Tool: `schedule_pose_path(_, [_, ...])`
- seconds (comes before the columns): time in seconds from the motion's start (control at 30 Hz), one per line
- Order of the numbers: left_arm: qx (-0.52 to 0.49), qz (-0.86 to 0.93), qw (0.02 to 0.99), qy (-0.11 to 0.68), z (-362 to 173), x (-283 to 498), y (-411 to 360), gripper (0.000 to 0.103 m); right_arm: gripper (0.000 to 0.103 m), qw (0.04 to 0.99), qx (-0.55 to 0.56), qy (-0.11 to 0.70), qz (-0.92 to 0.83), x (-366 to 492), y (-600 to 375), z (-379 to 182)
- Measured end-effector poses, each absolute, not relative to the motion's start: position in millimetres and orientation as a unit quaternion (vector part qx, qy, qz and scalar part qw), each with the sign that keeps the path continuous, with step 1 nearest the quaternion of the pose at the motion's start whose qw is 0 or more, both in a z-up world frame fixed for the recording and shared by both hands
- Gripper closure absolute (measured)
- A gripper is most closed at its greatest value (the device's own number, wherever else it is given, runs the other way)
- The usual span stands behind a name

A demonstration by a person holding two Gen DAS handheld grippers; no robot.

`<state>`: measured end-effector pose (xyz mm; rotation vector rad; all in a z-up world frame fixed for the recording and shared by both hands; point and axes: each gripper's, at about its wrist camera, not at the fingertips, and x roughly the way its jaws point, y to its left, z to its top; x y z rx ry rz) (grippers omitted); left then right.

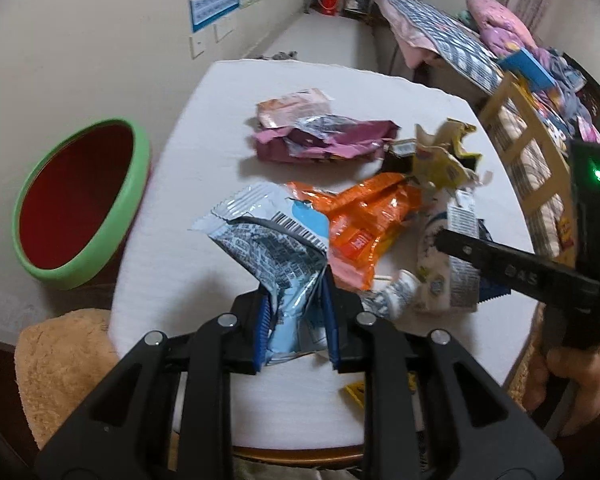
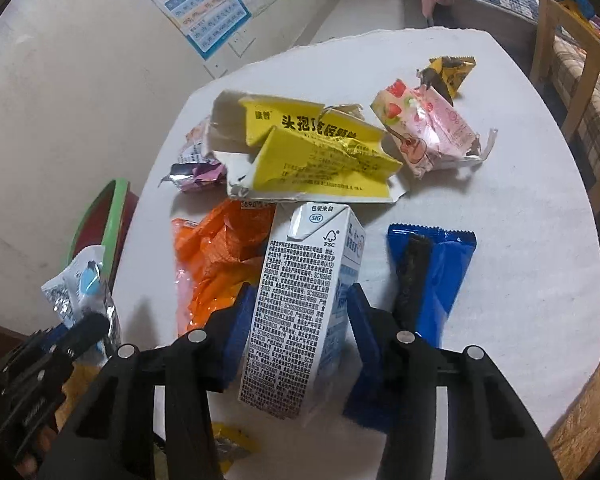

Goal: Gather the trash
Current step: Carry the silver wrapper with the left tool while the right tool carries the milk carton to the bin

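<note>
- Nearest the lens in the left wrist view: my left gripper (image 1: 295, 320), blue pads pressed together on the crumpled tail of a silver-and-light-blue wrapper (image 1: 267, 240). Its wider end fans out toward frame centre, above the white table (image 1: 203, 128).
- Right wrist view, bottom centre: my right gripper (image 2: 300, 332) straddles a white milk carton (image 2: 295, 308). Both blue pads sit against or just beside its sides; I cannot tell whether they actually press it. Carton appears upright, base on the table.
- Container: a bin with green rim and red inside (image 1: 75, 200), left of frame, beside the table edge. Only bare red wall shows in the part of the interior I can see.
- Trash on the table, left wrist view: orange wrapper (image 1: 364, 216) at centre, just beside the silver one; purple wrapper (image 1: 324, 140) above it, with a pink-orange packet (image 1: 291, 106) lying partly on top.
- Right wrist view: torn yellow cardboard box (image 2: 320, 148) upper centre, flattened open; pink strawberry-print packet (image 2: 428, 128) to its right; small yellow-and-black wrapper (image 2: 450, 70) above that; blue wrapper (image 2: 436, 272) at right of the carton, beside my right-hand pad.
- Small yellow scrap (image 1: 358, 392) at the table's near edge, lower centre.
- Tan fluffy cushion (image 1: 59, 360) at lower left, below the bin.
</note>
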<state>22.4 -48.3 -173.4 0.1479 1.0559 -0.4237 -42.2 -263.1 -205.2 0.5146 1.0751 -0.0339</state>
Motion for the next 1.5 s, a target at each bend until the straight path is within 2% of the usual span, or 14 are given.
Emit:
schedule_pose_path(0.27, [0.063, -0.161, 0.843, 0.509, -188.2, 38.2, -21.9, 0.080, 0.060, 0.847, 0.220, 0.484, -0.003, -50.9, -247.5, -176.5])
schedule_pose_path(0.43, [0.066, -0.144, 0.832, 0.531, -211.1, 47.5, -11.0, 0.073, 0.060, 0.842, 0.210, 0.497, 0.003, -49.5, -237.0, -181.1])
schedule_pose_path(0.57, [0.053, -0.139, 0.820, 0.553, -226.9, 51.4, -3.0, 0.073, 0.060, 0.844, 0.212, 0.493, 0.009, -52.3, -233.3, -174.8])
schedule_pose_path(0.63, [0.040, -0.134, 0.817, 0.559, -229.3, 50.9, 2.7, 0.080, 0.060, 0.849, 0.209, 0.486, 0.012, -54.2, -232.3, -167.7])
schedule_pose_path(1.1, [0.049, -0.095, 0.895, 0.432, -128.4, 40.8, 22.3, 0.082, 0.060, 0.892, 0.166, 0.415, 0.060, -48.0, -191.1, -93.5])
schedule_pose_path(1.5, [0.043, -0.076, 0.914, 0.396, -96.6, 42.6, 42.0, 0.082, 0.060, 0.903, 0.137, 0.393, 0.106, -24.0, -149.2, -66.4])
